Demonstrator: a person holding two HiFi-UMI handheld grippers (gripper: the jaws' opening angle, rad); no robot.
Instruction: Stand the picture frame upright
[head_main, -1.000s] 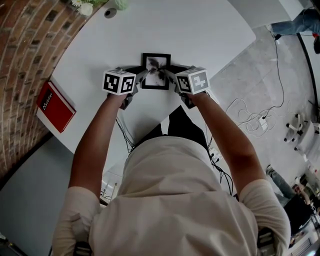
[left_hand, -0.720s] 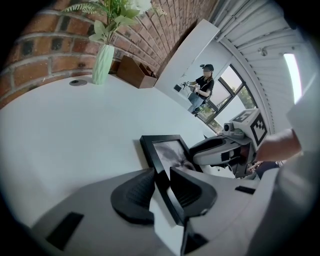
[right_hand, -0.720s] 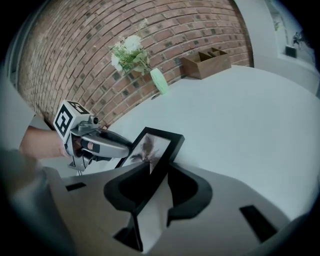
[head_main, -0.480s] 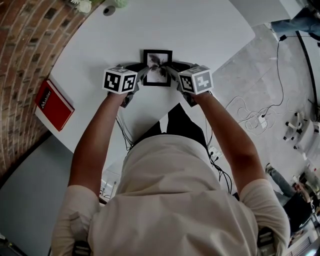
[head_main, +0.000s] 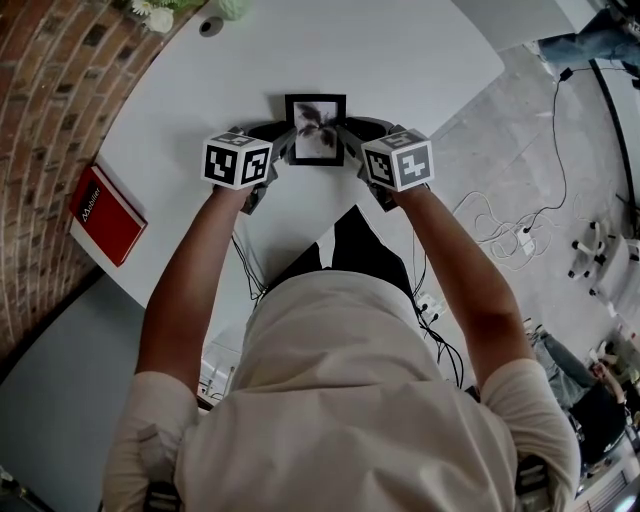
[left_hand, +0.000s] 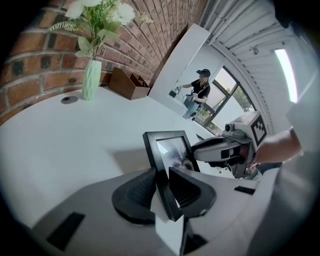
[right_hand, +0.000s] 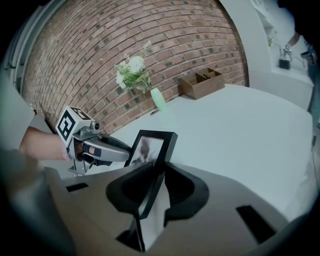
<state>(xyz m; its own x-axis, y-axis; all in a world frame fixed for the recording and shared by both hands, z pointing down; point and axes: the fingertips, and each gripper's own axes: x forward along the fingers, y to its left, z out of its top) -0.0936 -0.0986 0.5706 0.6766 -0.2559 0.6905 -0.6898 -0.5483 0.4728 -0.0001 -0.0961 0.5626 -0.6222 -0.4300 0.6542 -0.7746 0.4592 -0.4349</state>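
As they close, left tongs (left_hand: 162, 173) and right tongs (right_hand: 159, 168) pinch a seemingly glazed frame (head_main: 316, 130)

Head view: my left tool (head_main: 281, 150) and right tool (head_main: 351, 150), jaws just now closing on the picture frame (head_main: 316, 128) between them, cover its lower side edges. I cannot tell whether its foot touches the desk (head_main: 400, 60). The print behind the glass is too blurred to identify. The flowers (head_main: 160, 14) are cut off at the top edge. My torso (head_main: 350, 400) hides the desk's near rim. The red book (head_main: 105, 213) carries lettering too small to read.
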